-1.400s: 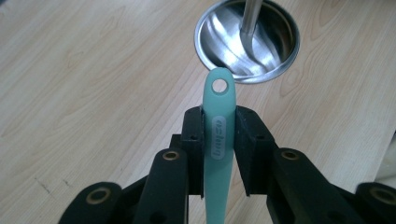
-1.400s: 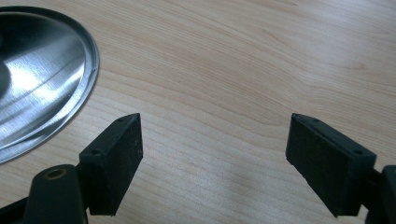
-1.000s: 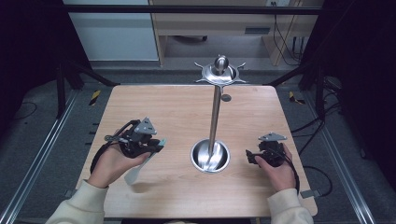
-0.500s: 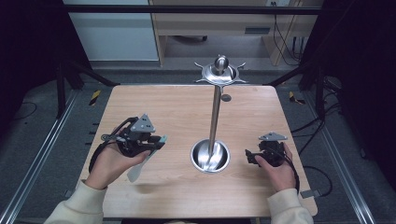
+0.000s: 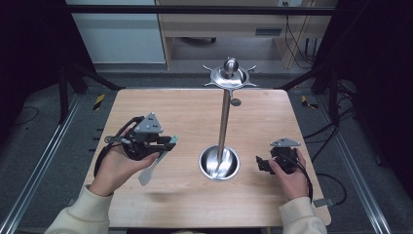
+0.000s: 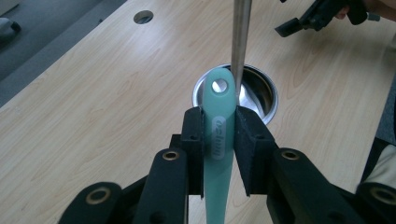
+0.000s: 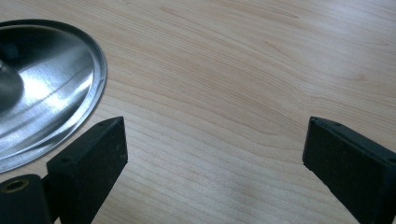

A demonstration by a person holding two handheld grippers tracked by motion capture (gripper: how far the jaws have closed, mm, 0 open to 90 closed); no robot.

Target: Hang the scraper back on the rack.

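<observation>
So the left gripper (image 6: pixel 219 140) is pinching one mint-green utensil (image 6: pixel 218 135) by its handle, hanging-hole end aimed at the steel stand (image 5: pixel 223 124) mid-table. My guess is it's meant for one of the hooks up top (image 5: pixel 230 76), so it's picked up but not hung yet. The right gripper (image 7: pixel 215 154) sits spread wide with nothing in it, by the stand's base (image 7: pixel 42 88). Count: one utensil, one stand, two grippers.

Embossed lettering on mint utensil handle (image 6: pixel 219 140); too blurred to read.
</observation>
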